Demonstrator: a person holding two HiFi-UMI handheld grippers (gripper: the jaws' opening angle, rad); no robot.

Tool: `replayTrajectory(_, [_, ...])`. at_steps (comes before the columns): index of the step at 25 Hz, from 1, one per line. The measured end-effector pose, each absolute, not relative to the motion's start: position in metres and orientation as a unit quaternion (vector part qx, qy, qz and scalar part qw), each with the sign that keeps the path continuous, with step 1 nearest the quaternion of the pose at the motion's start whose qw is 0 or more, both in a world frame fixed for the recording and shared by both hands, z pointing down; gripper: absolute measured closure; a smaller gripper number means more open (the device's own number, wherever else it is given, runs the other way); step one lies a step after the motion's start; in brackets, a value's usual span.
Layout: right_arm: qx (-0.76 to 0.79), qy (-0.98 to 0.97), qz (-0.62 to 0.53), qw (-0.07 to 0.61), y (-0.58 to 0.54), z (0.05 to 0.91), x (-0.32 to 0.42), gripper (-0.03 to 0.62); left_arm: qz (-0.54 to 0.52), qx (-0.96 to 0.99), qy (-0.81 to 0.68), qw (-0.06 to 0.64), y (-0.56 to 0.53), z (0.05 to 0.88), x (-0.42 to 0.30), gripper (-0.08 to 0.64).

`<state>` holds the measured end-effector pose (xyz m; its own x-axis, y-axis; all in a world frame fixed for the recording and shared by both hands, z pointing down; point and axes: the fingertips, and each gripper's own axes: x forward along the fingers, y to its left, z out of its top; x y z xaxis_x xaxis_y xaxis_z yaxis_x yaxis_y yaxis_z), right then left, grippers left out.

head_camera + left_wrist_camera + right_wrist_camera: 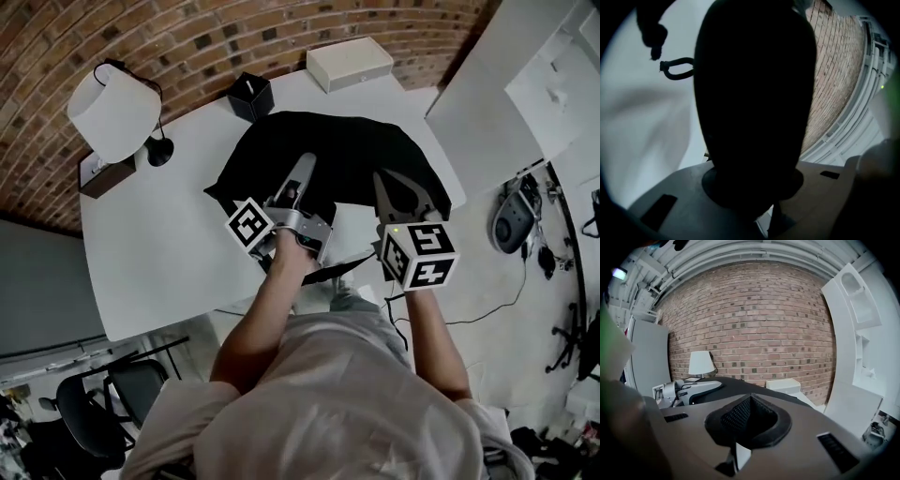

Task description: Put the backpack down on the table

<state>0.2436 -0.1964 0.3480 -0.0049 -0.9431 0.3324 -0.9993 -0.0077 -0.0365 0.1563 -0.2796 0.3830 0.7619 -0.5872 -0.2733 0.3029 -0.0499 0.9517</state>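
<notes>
Backpack point(347, 150) already lies flat on the white table point(150, 244), spread over the middle and far part. Its near edge is about at the table's front edge, and a strap point(330, 272) hangs off that edge by the person's body.

Left gripper point(305, 167) is on the bag's near-left part, jaws pinching black bag material. Its own view is almost all dark mass, so whether that is handle or a fabric fold can't be told. Right gripper point(398, 192) is over the bag's near-right corner, jaws pressed together on nothing, bare pads with the bag top beyond.

Risks, as I judge them:
- Left jaws not let go yet. Drawing that hand back while pinching would drag the bag toward the front edge. With the strap over it, the bag could slide off.
- On release, fabric or the small loop point(675, 69) could catch a pad and lift the bag up with the gripper.
- A shove away instead would hit the black box point(250, 97), just beside the bag's far-left edge. The lamp point(112, 111) and white box point(349, 64) are near too.
</notes>
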Motion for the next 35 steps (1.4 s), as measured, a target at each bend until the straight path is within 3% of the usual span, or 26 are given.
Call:
replayTrajectory(17, [0.594,-0.78,0.145,0.13,-0.271,0.383,0.31,0.591,-0.397,0.629,-0.21,0.635,-0.332,0.424,0.207,0.454])
replayTrajectory(35, [0.553,-0.801,0.171,0.151,-0.314,0.439,0.309,0.591,-0.393,0.615,-0.246,0.638,-0.37,0.49,0.216,0.454])
